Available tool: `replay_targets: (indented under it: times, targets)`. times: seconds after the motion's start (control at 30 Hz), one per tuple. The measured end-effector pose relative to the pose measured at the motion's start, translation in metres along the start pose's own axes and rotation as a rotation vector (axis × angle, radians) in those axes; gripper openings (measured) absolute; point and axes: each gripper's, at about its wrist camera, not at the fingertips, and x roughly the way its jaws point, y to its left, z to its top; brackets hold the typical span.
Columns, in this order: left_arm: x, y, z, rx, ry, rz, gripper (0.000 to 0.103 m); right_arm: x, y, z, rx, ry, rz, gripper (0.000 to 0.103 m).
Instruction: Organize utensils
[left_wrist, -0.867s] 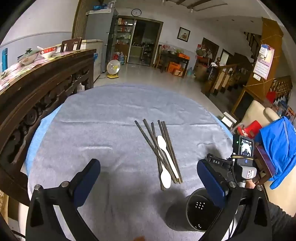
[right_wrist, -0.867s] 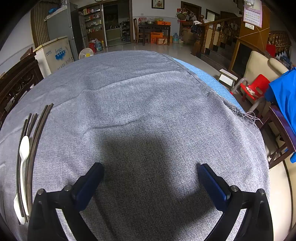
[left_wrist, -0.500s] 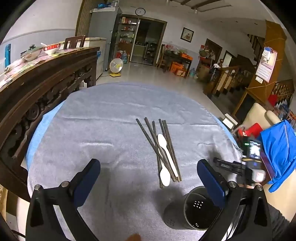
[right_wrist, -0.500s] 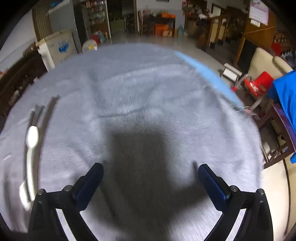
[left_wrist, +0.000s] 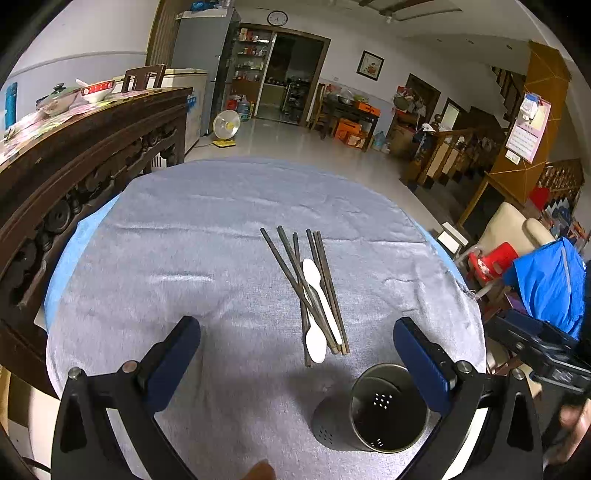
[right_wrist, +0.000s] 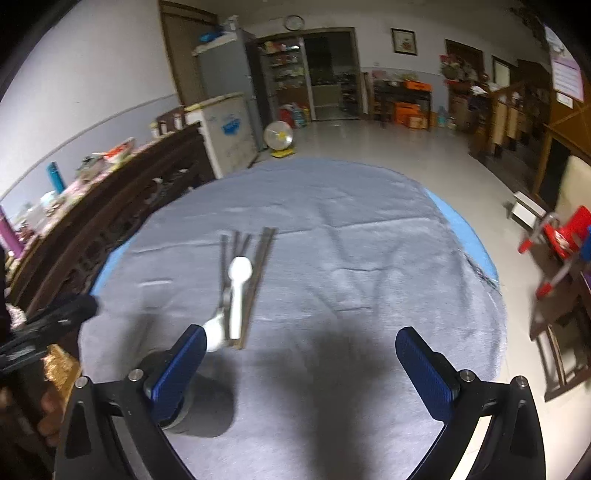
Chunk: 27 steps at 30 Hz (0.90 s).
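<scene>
Several dark chopsticks (left_wrist: 295, 273) and two white spoons (left_wrist: 321, 291) lie bundled on the grey cloth of a round table (left_wrist: 184, 258). A perforated metal utensil holder (left_wrist: 384, 410) stands upright near the front edge, just inside my left gripper's right finger. My left gripper (left_wrist: 295, 360) hangs wide open above the cloth, short of the bundle, holding nothing. In the right wrist view the chopsticks (right_wrist: 255, 273) and spoons (right_wrist: 236, 295) lie ahead left. My right gripper (right_wrist: 299, 363) is wide open and empty; the holder (right_wrist: 184, 410) is half hidden behind its left finger.
A dark carved sideboard (left_wrist: 74, 166) with bowls runs along the table's left side. A chair draped with blue cloth (left_wrist: 546, 284) and a red stool (left_wrist: 491, 258) stand to the right. The right hand-held gripper body (left_wrist: 543, 350) shows at the left view's right edge.
The right gripper pulled back and swung left, so the utensil bundle now lies ahead of it instead of at the far left edge. The left view drew back slightly, showing more of the holder.
</scene>
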Motion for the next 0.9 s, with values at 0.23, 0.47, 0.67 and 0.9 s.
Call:
replay_targets:
  times: [0.23, 0.47, 0.67, 0.9]
  targets:
    - [-0.001, -0.012, -0.001, 0.008, -0.004, 0.001, 0.103, -0.023, 0.026, 0.002, -0.076, -0.038, 0.037, 0.103]
    - [0.000, -0.016, -0.002, 0.019, 0.000, 0.002, 0.103, -0.026, 0.032, 0.002, -0.084, -0.043, 0.075, 0.103]
    - [0.000, -0.018, -0.002, 0.021, 0.003, 0.002, 0.103, -0.025, 0.035, 0.002, -0.089, -0.042, 0.090, 0.103]
    - [0.001, -0.019, -0.001, 0.023, 0.006, 0.001, 0.103, -0.025, 0.039, 0.003, -0.097, -0.038, 0.107, 0.103]
